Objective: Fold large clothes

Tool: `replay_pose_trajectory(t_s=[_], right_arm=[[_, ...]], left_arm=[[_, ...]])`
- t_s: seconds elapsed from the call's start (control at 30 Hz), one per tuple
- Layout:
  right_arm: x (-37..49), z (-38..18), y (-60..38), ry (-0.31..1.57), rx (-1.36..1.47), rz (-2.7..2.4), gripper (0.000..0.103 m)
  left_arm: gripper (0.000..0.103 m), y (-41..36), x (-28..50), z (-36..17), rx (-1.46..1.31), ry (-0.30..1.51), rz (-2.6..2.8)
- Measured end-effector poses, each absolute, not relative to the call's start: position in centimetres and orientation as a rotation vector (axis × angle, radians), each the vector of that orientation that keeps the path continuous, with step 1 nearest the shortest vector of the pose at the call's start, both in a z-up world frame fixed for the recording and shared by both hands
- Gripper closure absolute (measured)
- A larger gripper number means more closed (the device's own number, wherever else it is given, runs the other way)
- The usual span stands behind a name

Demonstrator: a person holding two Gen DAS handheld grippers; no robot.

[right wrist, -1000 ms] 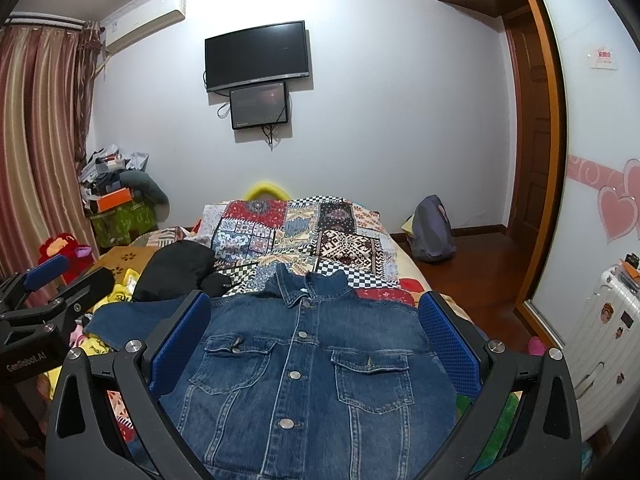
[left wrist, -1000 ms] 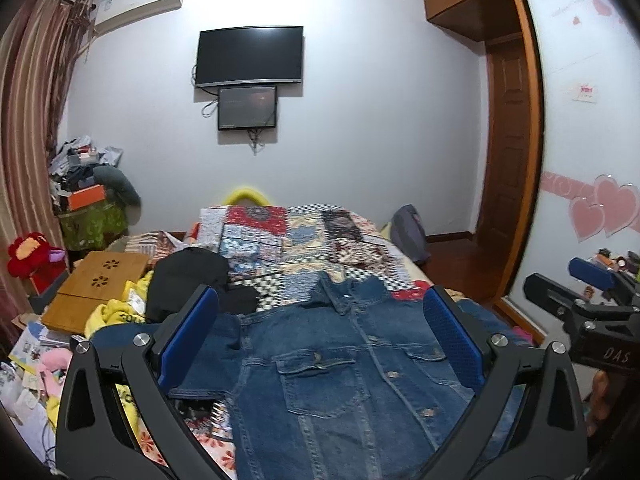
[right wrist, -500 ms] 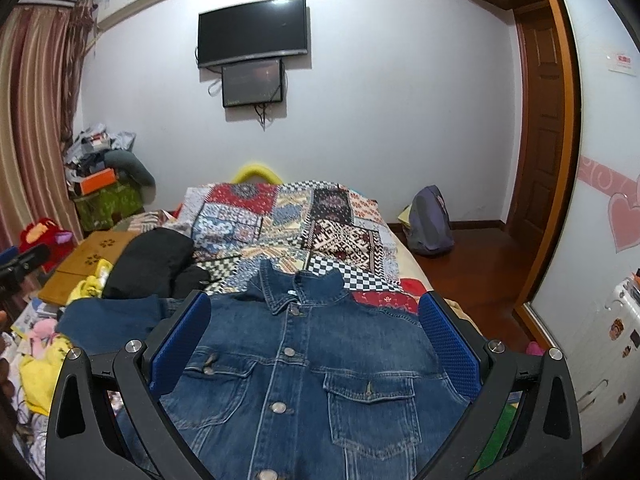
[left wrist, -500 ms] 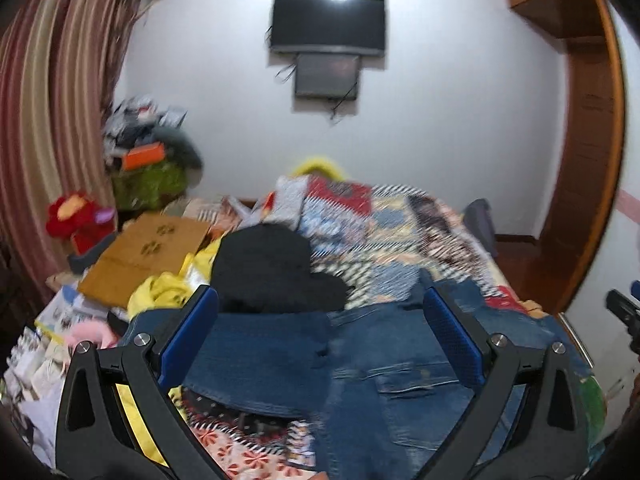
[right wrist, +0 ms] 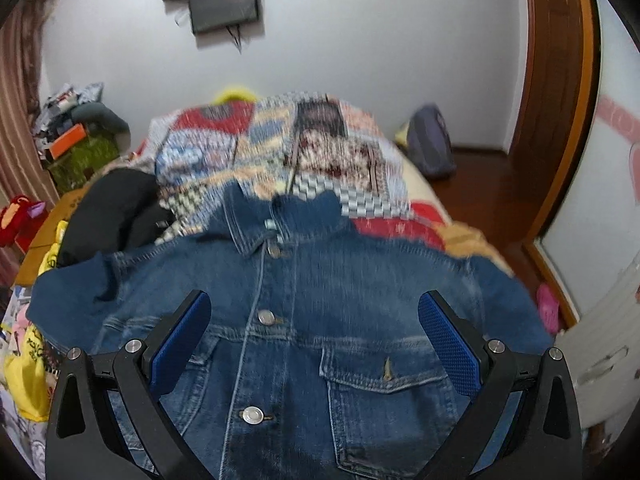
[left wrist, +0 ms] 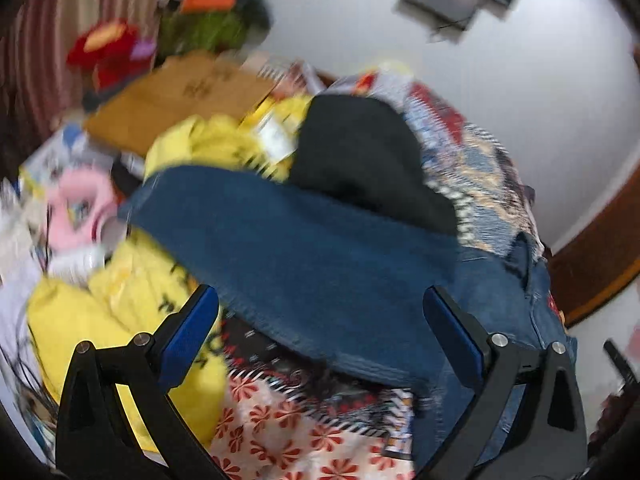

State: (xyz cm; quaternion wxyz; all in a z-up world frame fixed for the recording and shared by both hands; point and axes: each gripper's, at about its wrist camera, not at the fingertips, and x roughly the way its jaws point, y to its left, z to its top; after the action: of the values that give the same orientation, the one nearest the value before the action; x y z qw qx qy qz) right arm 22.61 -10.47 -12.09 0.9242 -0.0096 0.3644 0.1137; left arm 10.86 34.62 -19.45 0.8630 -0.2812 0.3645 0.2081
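A blue denim jacket (right wrist: 320, 320) lies face up on the bed, buttoned, collar toward the far wall. My right gripper (right wrist: 314, 332) is open and empty, hovering over the jacket's chest between the two pockets. In the left wrist view the jacket's left sleeve (left wrist: 296, 256) stretches out to the left over the bed's edge. My left gripper (left wrist: 320, 320) is open and empty, just above that sleeve, with the view tilted and blurred.
A black garment (left wrist: 360, 160) lies beyond the sleeve. Yellow clothes (left wrist: 128, 312) and a pink item (left wrist: 76, 208) are piled left of the bed. A patchwork bedspread (right wrist: 280, 140) covers the bed. A wooden board (left wrist: 180, 96), a backpack (right wrist: 432, 144) and a door (right wrist: 560, 80) surround it.
My left gripper has swung left and down toward the jacket's sleeve, tilting its view. My right gripper has moved down and closer over the jacket's chest. Both stay open.
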Motion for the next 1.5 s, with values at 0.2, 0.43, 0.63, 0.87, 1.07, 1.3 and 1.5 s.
replay_pose_trajectory(t_s=[0.2, 0.43, 0.63, 0.87, 1.07, 1.3, 1.5], right_arm=[[23.5, -13.4, -11.1, 0.815, 0.009, 0.214, 0.000], [24.6, -14.3, -11.0, 0.849, 0.007, 0.190, 0.000], [25.5, -15.2, -10.9, 0.886, -0.002, 0.171, 0.000], [25.4, -14.7, -10.8, 0.879, -0.024, 0.167, 0.000], [24.7, -13.5, -11.0, 0.840, -0.026, 0.176, 0.000], [24.1, -11.7, -11.5, 0.794, -0.037, 0.211, 0.000], [24.1, -10.2, -12.5, 0.740, -0.063, 0.231, 0.000]], left_arm=[[0.001, 40.6, 10.3, -25.3, -0.811, 0.826, 0.425], [0.022, 46.0, 9.6, -29.7, -1.059, 0.783, 0.408], [0.045, 48.4, 10.5, -29.6, -0.949, 0.753, 0.547], [0.082, 48.2, 12.7, -27.9, -0.767, 0.832, 0.671], [0.095, 44.7, 14.4, -21.9, -0.577, 0.800, 0.650], [0.098, 37.9, 17.2, -12.8, -0.438, 0.671, 0.508], [0.099, 28.7, 20.8, -5.5, -0.342, 0.567, 0.314]])
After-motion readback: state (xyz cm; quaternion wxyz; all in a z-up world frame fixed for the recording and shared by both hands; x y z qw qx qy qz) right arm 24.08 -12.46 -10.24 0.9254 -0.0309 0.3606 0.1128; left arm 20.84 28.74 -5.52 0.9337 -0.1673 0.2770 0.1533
